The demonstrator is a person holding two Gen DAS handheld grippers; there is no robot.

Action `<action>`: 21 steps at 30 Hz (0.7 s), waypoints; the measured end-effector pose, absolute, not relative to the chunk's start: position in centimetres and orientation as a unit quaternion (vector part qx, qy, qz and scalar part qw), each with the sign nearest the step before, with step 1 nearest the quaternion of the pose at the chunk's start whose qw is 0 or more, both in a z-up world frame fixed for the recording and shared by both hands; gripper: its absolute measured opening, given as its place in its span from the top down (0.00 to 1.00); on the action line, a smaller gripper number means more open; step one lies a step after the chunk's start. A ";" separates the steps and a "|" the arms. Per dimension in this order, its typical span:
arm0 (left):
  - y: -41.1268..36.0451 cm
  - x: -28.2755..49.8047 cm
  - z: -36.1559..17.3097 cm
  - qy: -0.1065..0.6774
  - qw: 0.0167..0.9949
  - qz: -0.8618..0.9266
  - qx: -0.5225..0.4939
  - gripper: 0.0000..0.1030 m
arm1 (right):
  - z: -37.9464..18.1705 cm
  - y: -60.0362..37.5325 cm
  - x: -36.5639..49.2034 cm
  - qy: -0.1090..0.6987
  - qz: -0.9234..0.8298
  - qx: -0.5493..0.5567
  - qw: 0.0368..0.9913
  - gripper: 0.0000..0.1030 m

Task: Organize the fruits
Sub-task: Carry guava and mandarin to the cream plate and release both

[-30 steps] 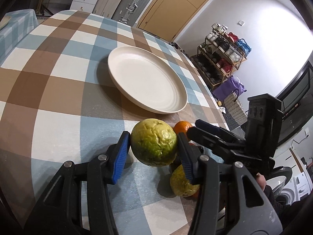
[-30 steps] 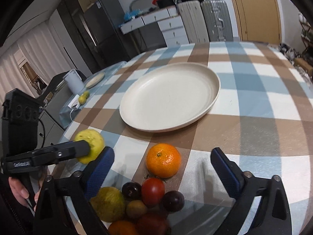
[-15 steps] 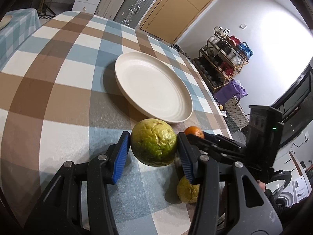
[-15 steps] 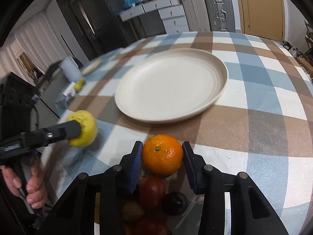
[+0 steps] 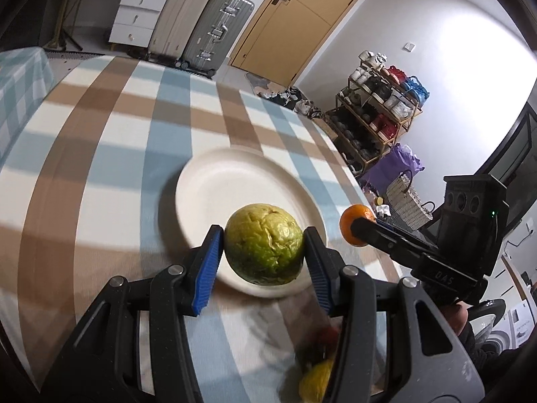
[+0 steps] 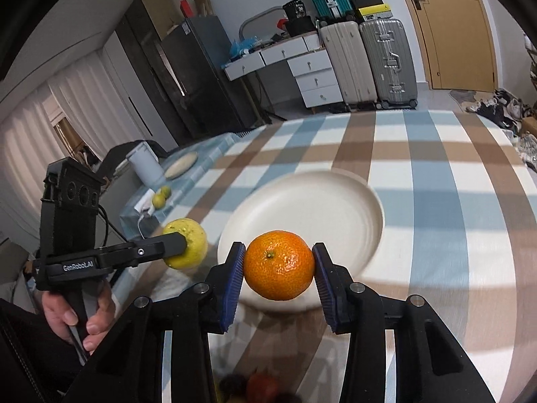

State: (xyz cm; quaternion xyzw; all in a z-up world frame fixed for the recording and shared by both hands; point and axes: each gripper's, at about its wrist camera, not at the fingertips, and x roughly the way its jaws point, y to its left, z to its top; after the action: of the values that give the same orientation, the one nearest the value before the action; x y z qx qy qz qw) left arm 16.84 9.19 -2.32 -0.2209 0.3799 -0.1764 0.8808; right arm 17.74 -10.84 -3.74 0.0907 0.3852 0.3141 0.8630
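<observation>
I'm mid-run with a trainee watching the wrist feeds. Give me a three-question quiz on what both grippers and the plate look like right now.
1. True or false: fruit already lies on the cream plate.
2. Which fruit does the right gripper hold? A) a red tomato B) the orange mandarin C) a dark plum
3. Fill in: the left gripper is clamped on a wrinkled, ___-coloured fruit.

Key
1. False. The plate is bare; both fruits are held in the air in front of it.
2. B. Its blue pads press on both sides of the mandarin.
3. Yellow-green. The same fruit shows at the left in the right wrist view.
</observation>
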 end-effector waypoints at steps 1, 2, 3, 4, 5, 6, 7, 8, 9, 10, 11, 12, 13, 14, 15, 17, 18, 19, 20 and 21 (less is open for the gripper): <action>9.1 18.0 -2.1 0.381 0.881 -0.177 -0.219 0.55 | -3.5 -11.0 18.7 0.384 0.319 0.097 0.861 0.60; 9.1 18.9 -1.9 0.381 0.881 -0.177 -0.217 0.55 | -3.3 -11.0 19.6 0.385 0.322 0.103 0.859 0.60; 9.0 19.8 -1.8 0.382 0.881 -0.178 -0.213 0.55 | -3.3 -11.1 20.4 0.387 0.324 0.107 0.857 0.60; 8.9 20.9 -1.7 0.385 0.881 -0.179 -0.210 0.55 | -3.2 -11.1 21.5 0.389 0.327 0.113 0.854 0.60; 8.8 21.7 -1.8 0.387 0.880 -0.180 -0.208 0.55 | -3.3 -11.1 22.4 0.392 0.329 0.119 0.851 0.60; 8.7 22.6 -1.8 0.390 0.879 -0.181 -0.206 0.55 | -3.4 -11.1 23.6 0.398 0.334 0.128 0.845 0.60; 8.5 23.5 -2.0 0.393 0.878 -0.183 -0.204 0.55 | -3.6 -11.0 24.5 0.402 0.336 0.134 0.841 0.60; 8.3 24.4 -2.2 0.396 0.877 -0.184 -0.202 0.55 | -3.7 -11.0 25.3 0.407 0.337 0.138 0.838 0.60; 8.2 25.1 -2.4 0.400 0.875 -0.184 -0.200 0.55 | -3.9 -10.9 26.1 0.411 0.338 0.143 0.835 0.60; 8.0 26.0 -2.8 0.404 0.874 -0.186 -0.197 0.55 | -4.2 -10.8 27.0 0.415 0.339 0.147 0.831 0.60; 7.8 26.8 -3.3 0.409 0.872 -0.186 -0.195 0.55 | -4.5 -10.6 27.8 0.419 0.340 0.150 0.828 0.60; 7.7 27.6 -3.7 0.414 0.870 -0.186 -0.195 0.55 | -4.8 -10.4 28.4 0.423 0.342 0.152 0.825 0.60; 7.6 28.4 -4.3 0.419 0.866 -0.188 -0.196 0.55 | -5.3 -10.2 29.4 0.428 0.343 0.154 0.822 0.60; 7.4 29.0 -4.9 0.425 0.864 -0.188 -0.195 0.55 | -5.7 -10.0 30.0 0.433 0.343 0.154 0.819 0.60; 7.3 29.7 -5.4 0.430 0.861 -0.188 -0.194 0.55 | -6.1 -9.8 30.6 0.438 0.342 0.157 0.816 0.60; 6.9 30.4 -6.3 0.437 0.858 -0.190 -0.190 0.55 | -7.2 -9.5 31.7 0.450 0.341 0.167 0.808 0.60; 6.8 30.8 -6.6 0.439 0.858 -0.190 -0.188 0.55 | -7.6 -9.4 32.3 0.455 0.341 0.171 0.805 0.60; 6.7 31.2 -7.0 0.441 0.857 -0.190 -0.186 0.55 | -8.1 -9.2 32.8 0.462 0.339 0.172 0.801 0.60; 6.6 31.5 -7.1 0.442 0.857 -0.190 -0.184 0.55 | -8.5 -9.1 33.1 0.466 0.338 0.171 0.799 0.60; 6.5 31.7 -7.3 0.442 0.858 -0.188 -0.182 0.55 | -8.8 -9.0 33.3 0.470 0.336 0.170 0.798 0.60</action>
State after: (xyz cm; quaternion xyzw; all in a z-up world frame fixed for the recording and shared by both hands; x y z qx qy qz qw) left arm 31.71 6.53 -7.32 -0.1818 0.4425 -0.1885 0.8577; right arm 33.34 -8.95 -8.84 0.1703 0.4696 0.3362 0.7984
